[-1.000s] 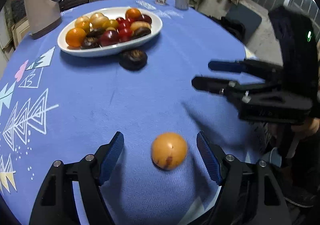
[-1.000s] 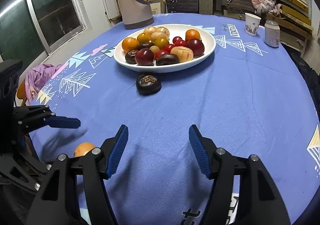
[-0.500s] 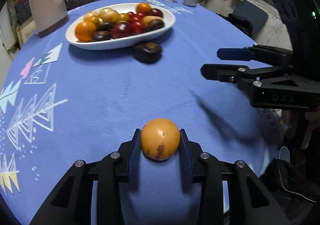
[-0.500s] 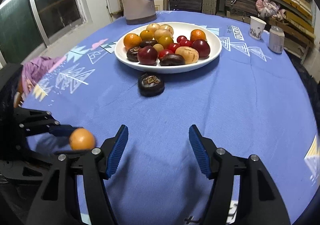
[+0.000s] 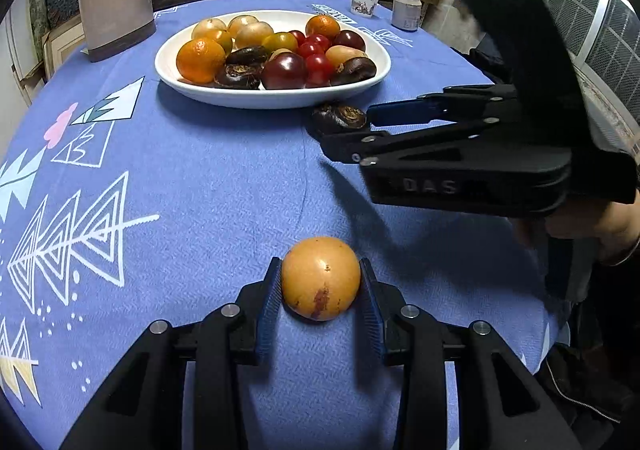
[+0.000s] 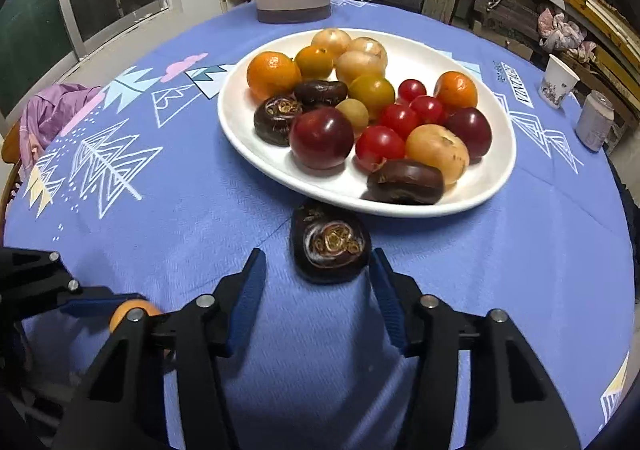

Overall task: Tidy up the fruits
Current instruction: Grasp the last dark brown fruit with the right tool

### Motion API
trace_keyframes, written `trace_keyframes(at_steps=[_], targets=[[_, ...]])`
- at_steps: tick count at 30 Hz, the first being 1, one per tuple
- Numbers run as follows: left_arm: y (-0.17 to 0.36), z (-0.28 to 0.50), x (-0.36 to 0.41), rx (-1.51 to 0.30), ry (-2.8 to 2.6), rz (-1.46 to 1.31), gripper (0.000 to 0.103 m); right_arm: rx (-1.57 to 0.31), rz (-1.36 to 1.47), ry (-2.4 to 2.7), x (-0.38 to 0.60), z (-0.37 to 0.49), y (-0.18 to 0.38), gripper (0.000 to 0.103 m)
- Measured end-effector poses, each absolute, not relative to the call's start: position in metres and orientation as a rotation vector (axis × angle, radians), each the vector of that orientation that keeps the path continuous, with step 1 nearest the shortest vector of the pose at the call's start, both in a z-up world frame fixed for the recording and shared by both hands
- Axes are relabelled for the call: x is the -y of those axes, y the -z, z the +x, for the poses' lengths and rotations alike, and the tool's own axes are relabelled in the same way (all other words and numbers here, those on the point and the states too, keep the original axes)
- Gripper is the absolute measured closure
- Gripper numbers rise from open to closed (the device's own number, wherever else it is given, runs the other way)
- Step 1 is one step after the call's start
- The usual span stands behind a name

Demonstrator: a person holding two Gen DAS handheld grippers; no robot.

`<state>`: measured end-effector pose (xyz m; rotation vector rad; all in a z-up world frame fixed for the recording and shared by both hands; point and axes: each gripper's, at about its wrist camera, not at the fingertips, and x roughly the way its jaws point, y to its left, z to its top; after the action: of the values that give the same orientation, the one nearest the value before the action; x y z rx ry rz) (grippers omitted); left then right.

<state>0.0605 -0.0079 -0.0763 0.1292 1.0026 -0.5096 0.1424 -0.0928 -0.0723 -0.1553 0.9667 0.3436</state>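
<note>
Two grippers — left gripper (image 5: 320,290) fingers clamp round orange fruit (image 5: 321,278); right gripper (image 6: 318,290) fingers wide, flanking dark fruit (image 6: 329,247), scarred face up.

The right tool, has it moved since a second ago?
Yes. The right tool has moved forward toward the white plate; the dark fruit now sits between its open fingers.

**Even indoor light, heavy fisheye bend**

I see both views lit from above, fairly bright. The white oval ceramic plate (image 6: 496,186) throws soft shadows on the blue patterned cloth worktop (image 5: 208,186). The glossy dark-red plum (image 6: 322,138) shows small glare. Corners go black, edges curve, and the lower cloth in the right view looks slightly smeared.
</note>
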Motion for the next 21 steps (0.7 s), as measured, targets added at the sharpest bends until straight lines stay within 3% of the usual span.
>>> trace_keyframes(at_steps=[3,21], targets=[[0.077,0.062,0.008,-1.002,0.511,0.126,0.065,-0.978,-0.135,-0.347,0.095,0.147,0.076,0.059],[0.076,0.063,0.015,-1.014,0.466,0.144,0.065,-0.929,-0.008,-0.34,0.136,0.117,0.058,0.061]])
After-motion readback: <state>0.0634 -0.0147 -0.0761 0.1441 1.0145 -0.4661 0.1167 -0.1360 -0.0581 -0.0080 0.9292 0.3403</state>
